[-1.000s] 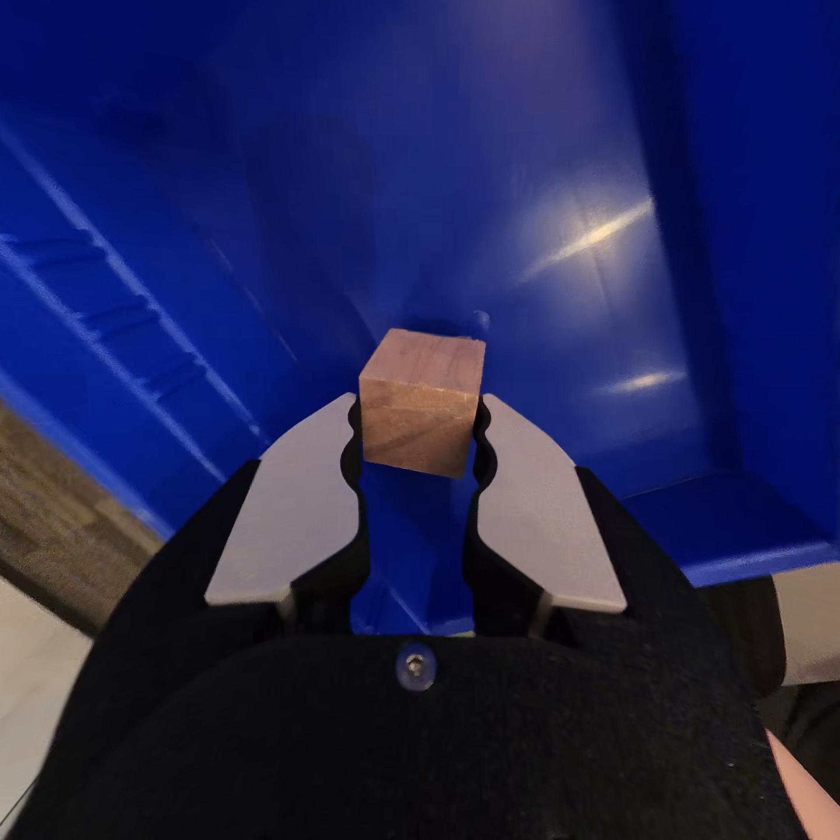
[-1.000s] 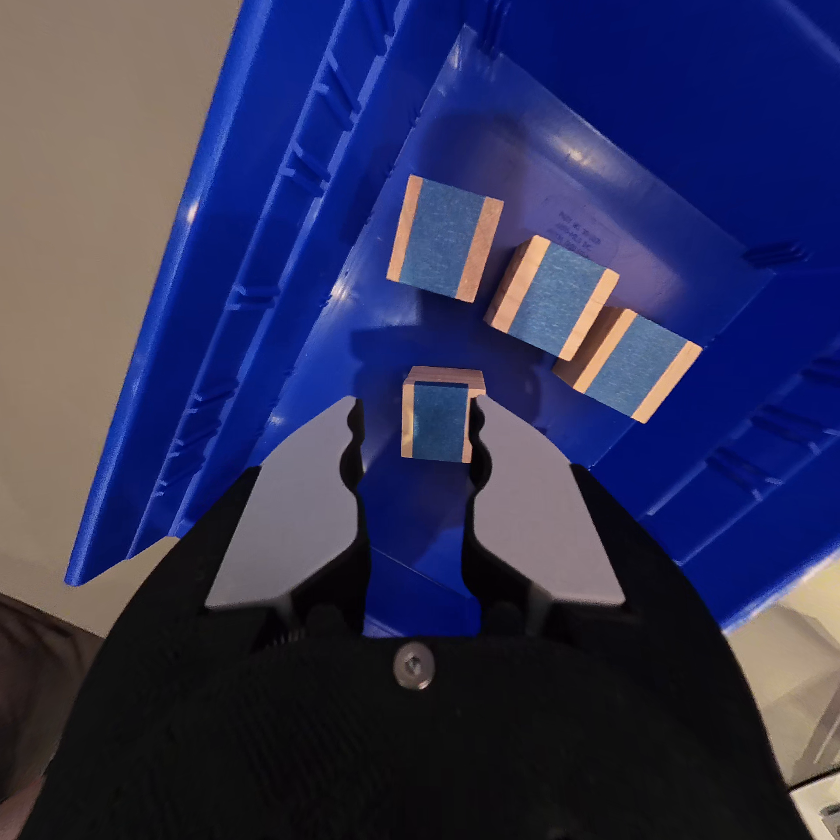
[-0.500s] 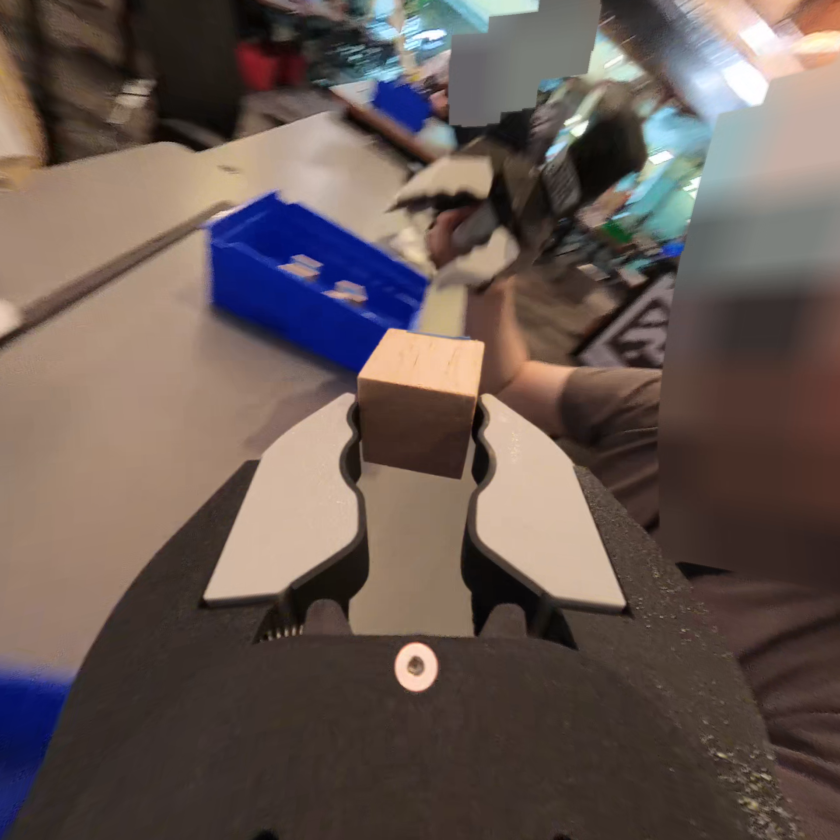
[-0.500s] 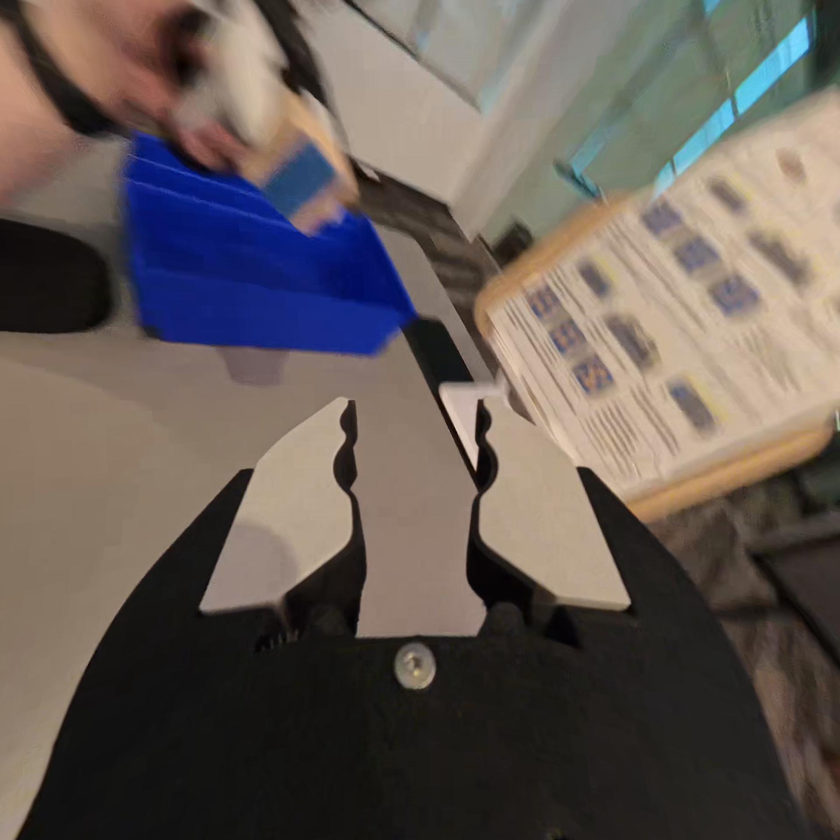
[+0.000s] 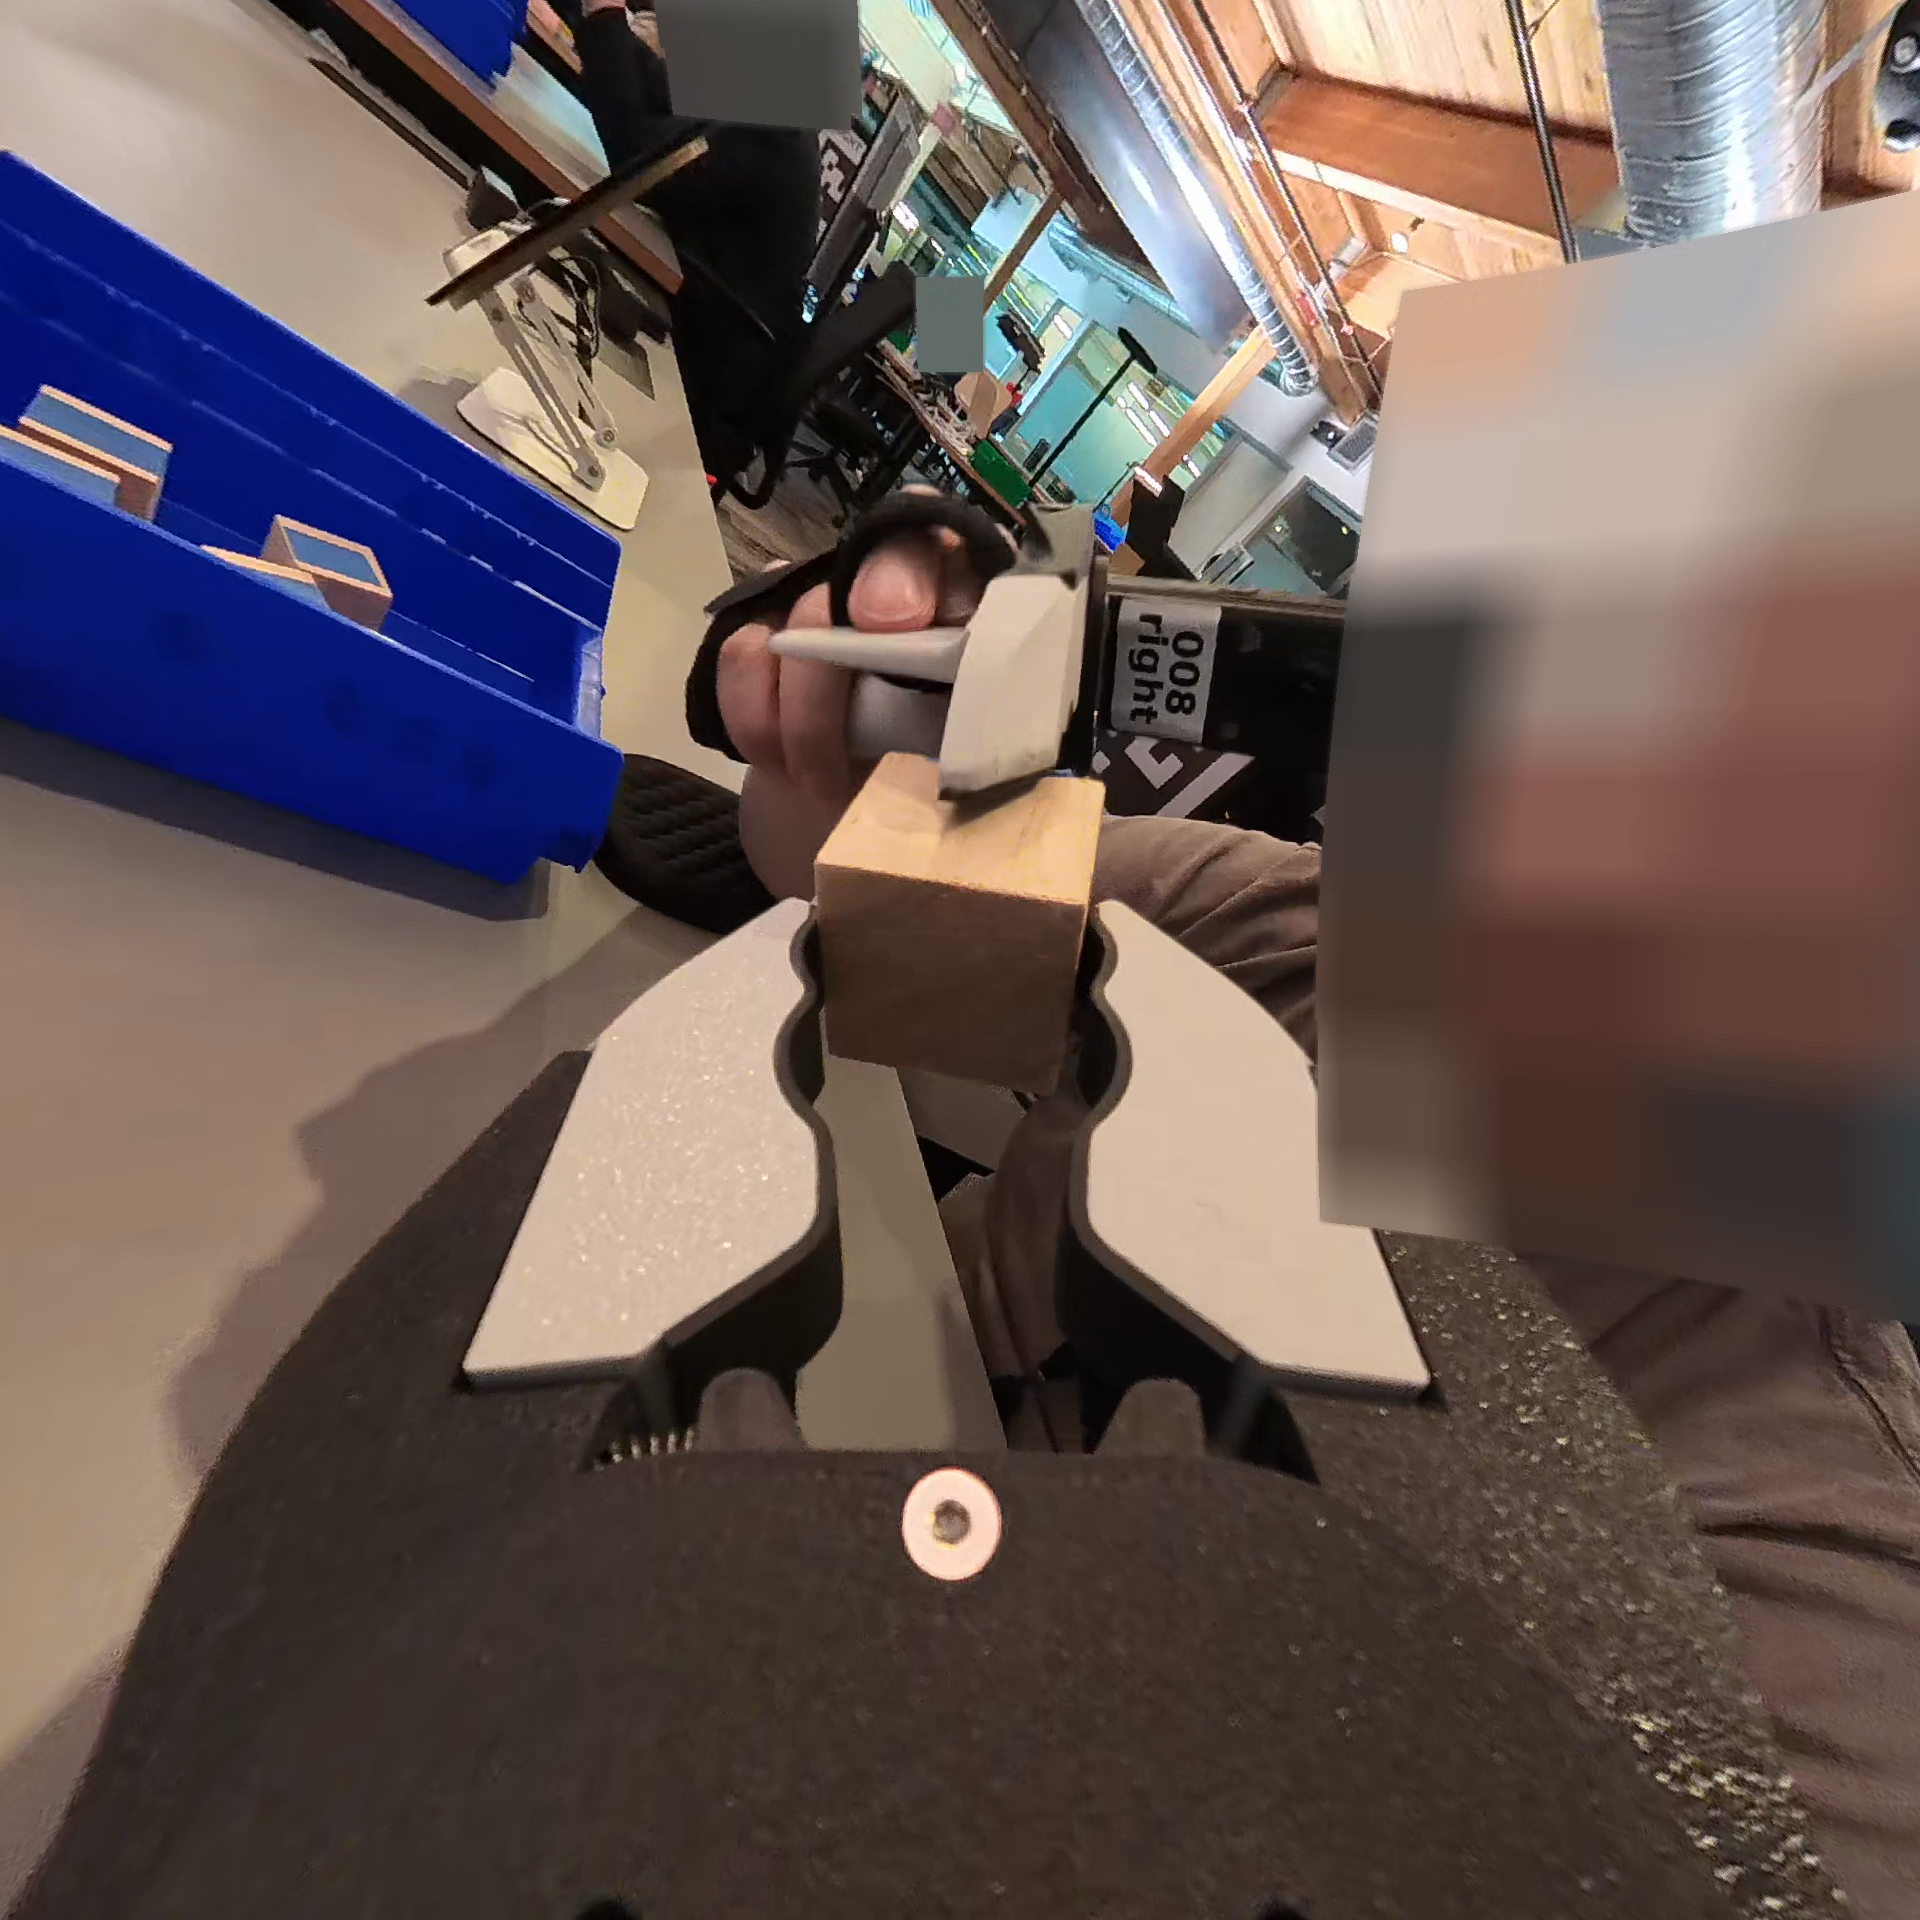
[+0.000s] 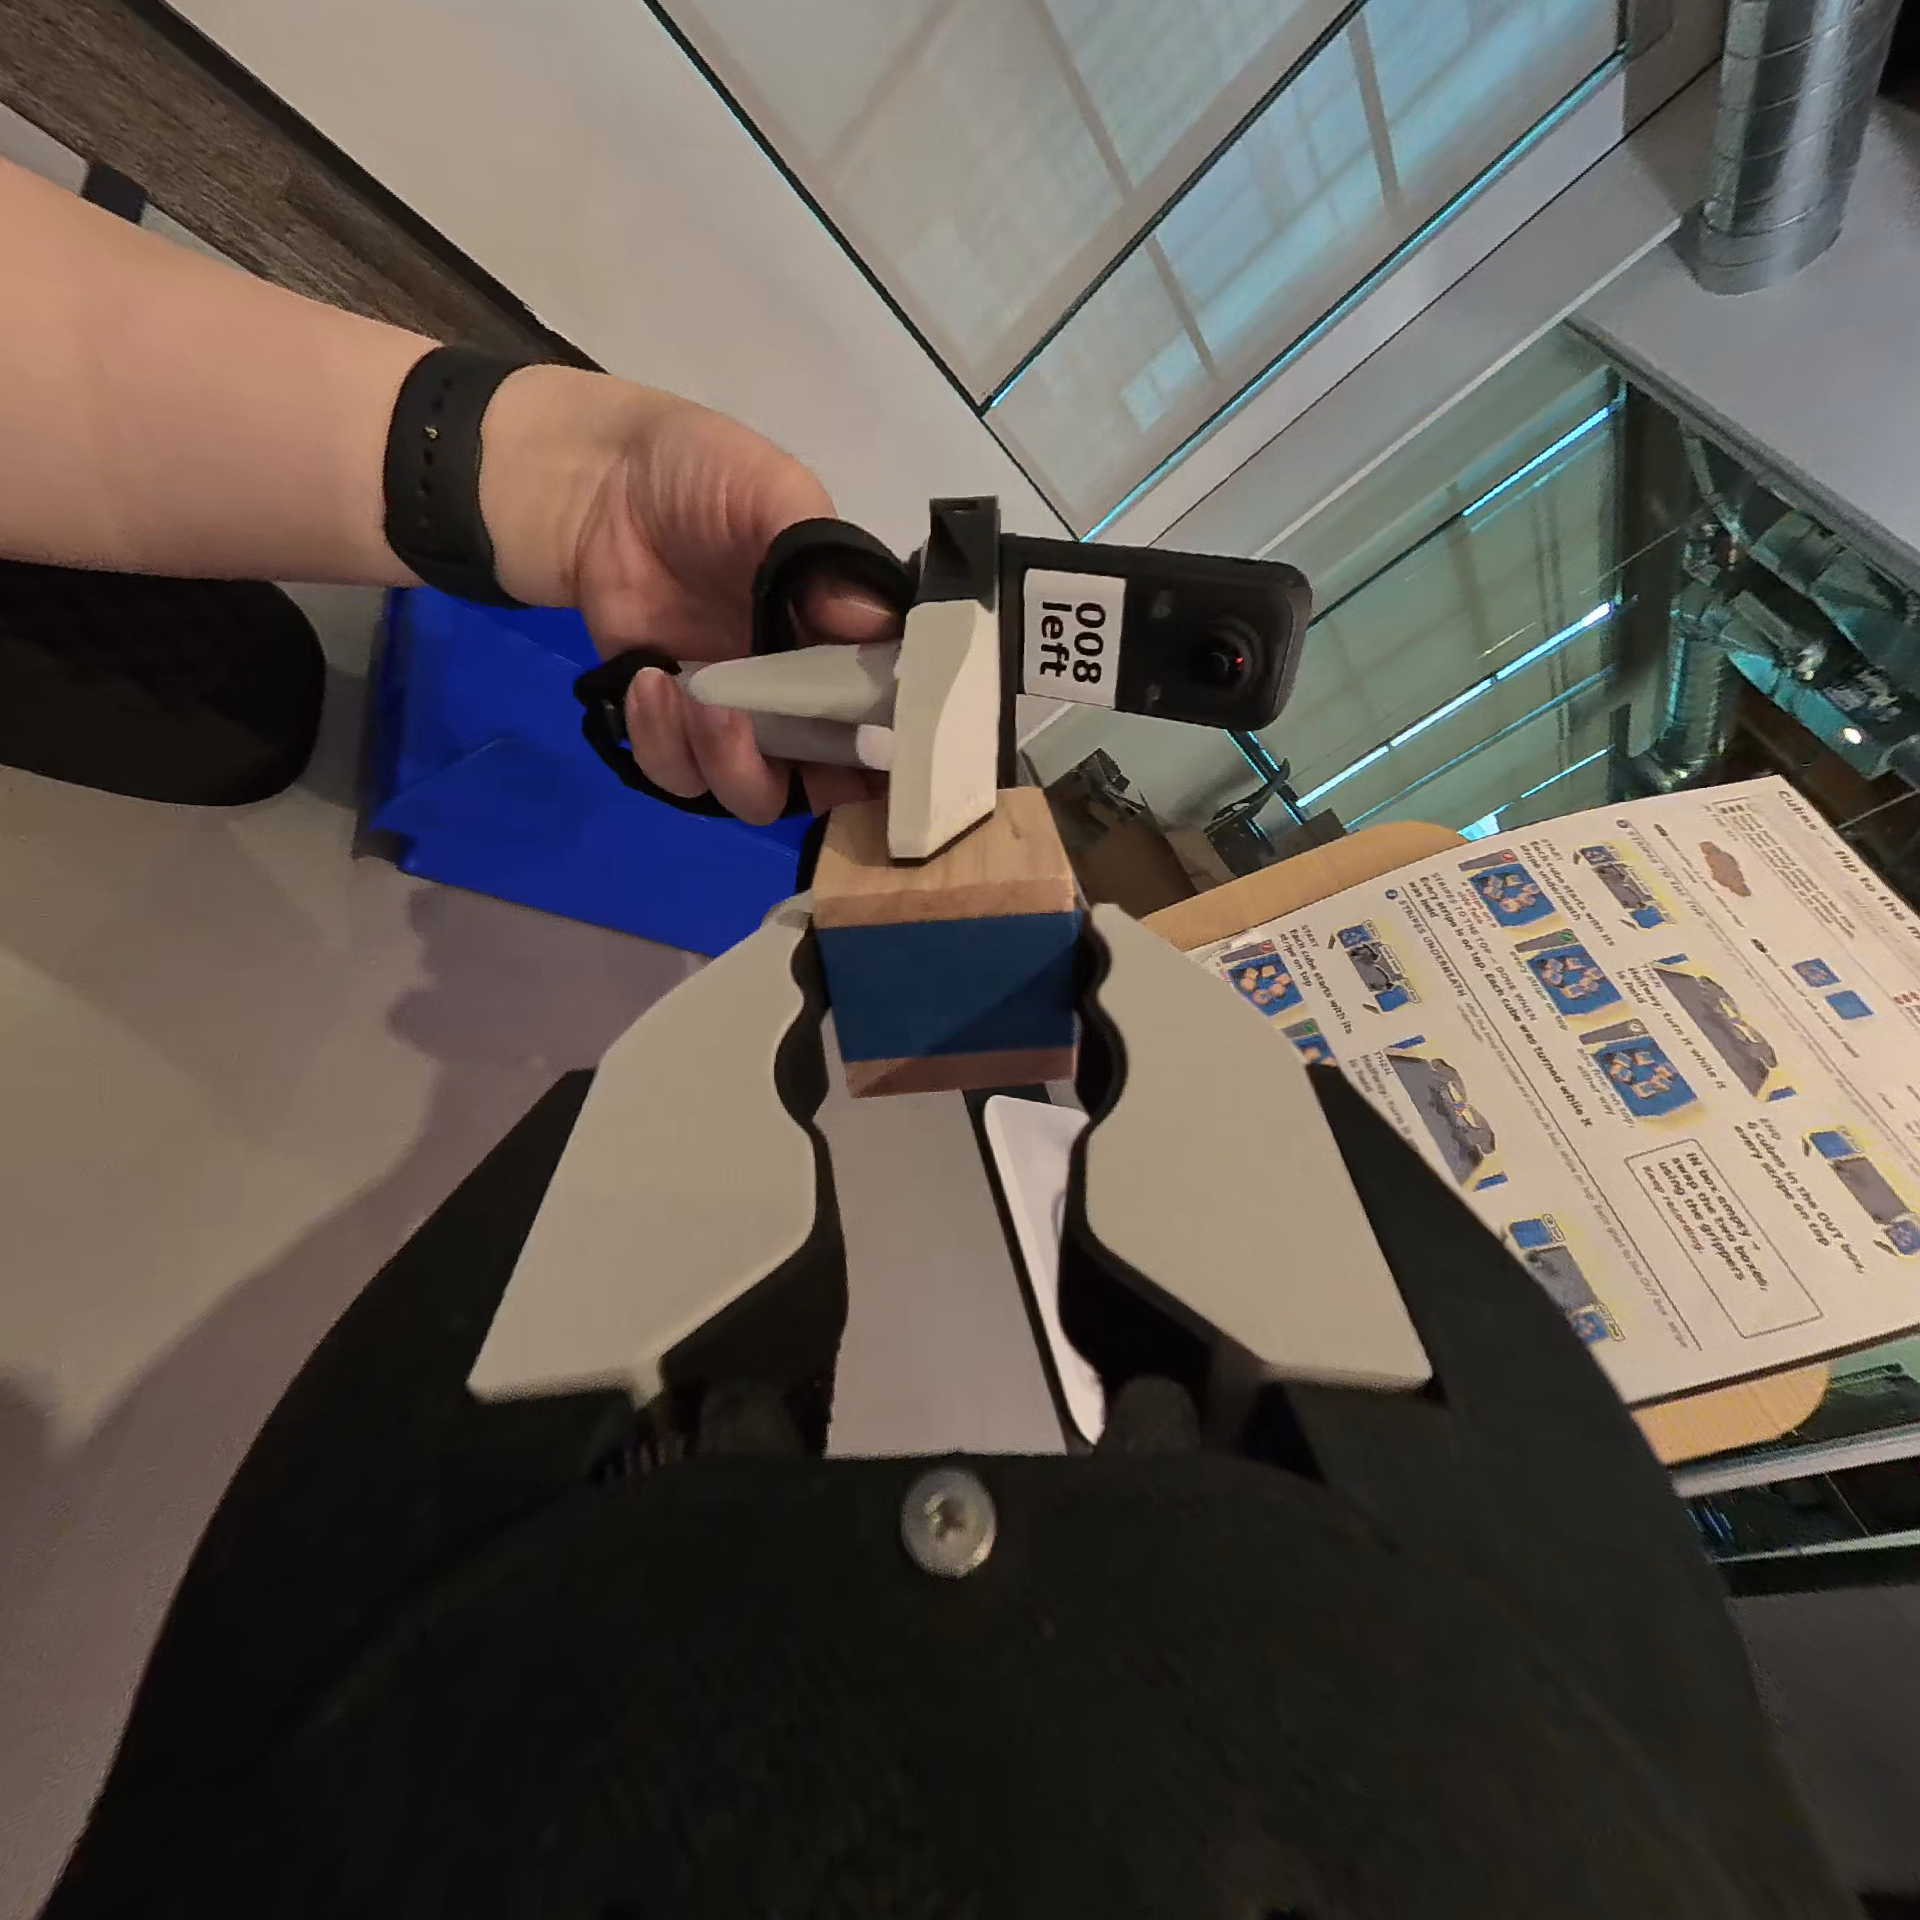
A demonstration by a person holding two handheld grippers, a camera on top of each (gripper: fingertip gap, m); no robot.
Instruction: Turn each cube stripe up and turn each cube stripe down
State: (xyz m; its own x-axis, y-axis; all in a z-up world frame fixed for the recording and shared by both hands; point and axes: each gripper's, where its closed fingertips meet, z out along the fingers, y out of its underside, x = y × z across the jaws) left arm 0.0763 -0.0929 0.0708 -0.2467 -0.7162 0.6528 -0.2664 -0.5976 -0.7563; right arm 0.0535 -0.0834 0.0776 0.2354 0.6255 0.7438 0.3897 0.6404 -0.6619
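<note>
Gripping one cube (image 5: pixel 951 961) together, both tools clamp it; only the right wrist view shows its blue stripe (image 6: pixel 945 987).

Blue bin (image 5: pixel 312 665) walls off table's (image 5: pixel 208 1039) far side.

Both wrist cams low over table, facing each other close-up, sharing cube (image 5: pixel 951 935) (image 6: pixel 945 977) btwn them.
</note>
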